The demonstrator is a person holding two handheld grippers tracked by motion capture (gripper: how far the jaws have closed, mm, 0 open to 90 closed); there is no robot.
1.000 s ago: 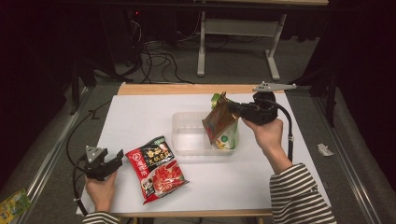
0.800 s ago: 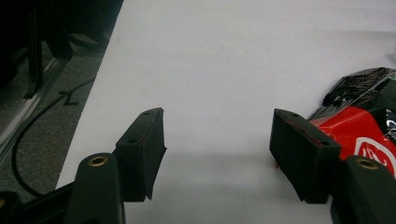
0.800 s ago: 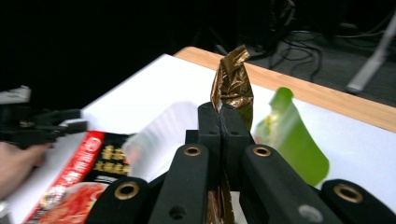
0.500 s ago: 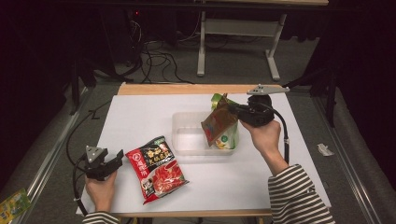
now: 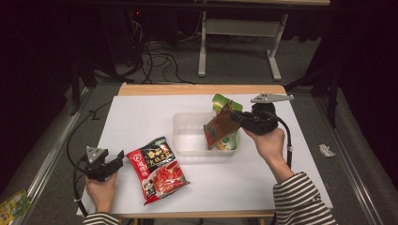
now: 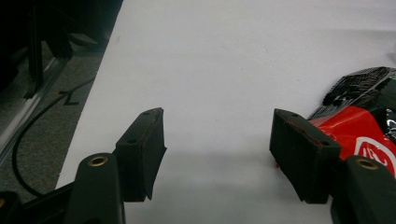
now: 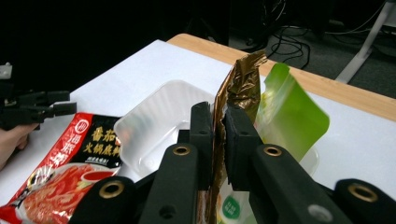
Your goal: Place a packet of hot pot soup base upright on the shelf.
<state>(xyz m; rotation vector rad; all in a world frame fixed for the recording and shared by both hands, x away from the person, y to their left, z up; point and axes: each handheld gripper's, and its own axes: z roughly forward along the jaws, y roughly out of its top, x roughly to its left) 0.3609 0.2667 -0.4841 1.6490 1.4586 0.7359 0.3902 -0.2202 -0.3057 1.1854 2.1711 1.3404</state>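
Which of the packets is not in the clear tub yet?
The red packet lies flat on the white table, in front of the clear tub. The brown packet and green packet stand in the tub.

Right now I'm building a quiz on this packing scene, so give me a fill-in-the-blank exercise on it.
1. The right gripper has a ____ packet between its jaws.
2. That packet hangs over the clear plastic ____.
3. A ____ packet stands beside the packet in the jaws.
4. The left gripper, jaws apart, sits beside the ____ packet lying on the white table.

Missing words: brown; tray; green; red
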